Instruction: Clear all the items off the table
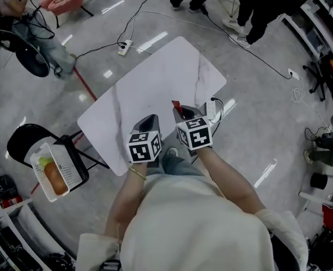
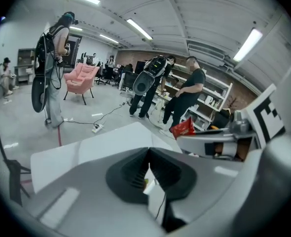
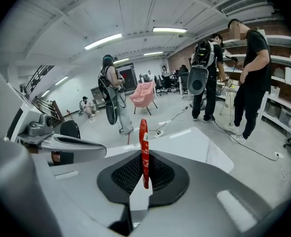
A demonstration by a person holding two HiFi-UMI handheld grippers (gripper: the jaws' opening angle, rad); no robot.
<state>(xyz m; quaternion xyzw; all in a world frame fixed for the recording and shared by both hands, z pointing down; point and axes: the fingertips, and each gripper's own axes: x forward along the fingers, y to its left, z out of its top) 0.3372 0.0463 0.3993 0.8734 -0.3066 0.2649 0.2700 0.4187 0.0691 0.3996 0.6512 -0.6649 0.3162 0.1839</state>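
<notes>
1. A thin red foil packet (image 3: 143, 149) stands upright, pinched on its lower part by the closed jaws of the right gripper (image 3: 144, 174). It is held over the near edge of the white marble-patterned table (image 1: 155, 78).
2. The left gripper (image 2: 148, 171) is just beside it over the same edge, its jaws pressed together on nothing.
3. A white slatted plastic basket (image 1: 35, 165) sits on the seat of a black folding chair (image 1: 21, 141), by the table's near left corner.
4. In the basket lie an orange-brown loaf-shaped item (image 1: 55, 178) and something green (image 1: 45, 162) at one end; I can't tell what either is.
5. The table has rounded corners and stands at a slant to the person, who is at its near edge.
6. Grey polished floor lies open along the table's far sides. A white power strip (image 1: 125, 47) and its black cable lie there, apart from the edge.
7. Other people stand well beyond the far corner.
</notes>
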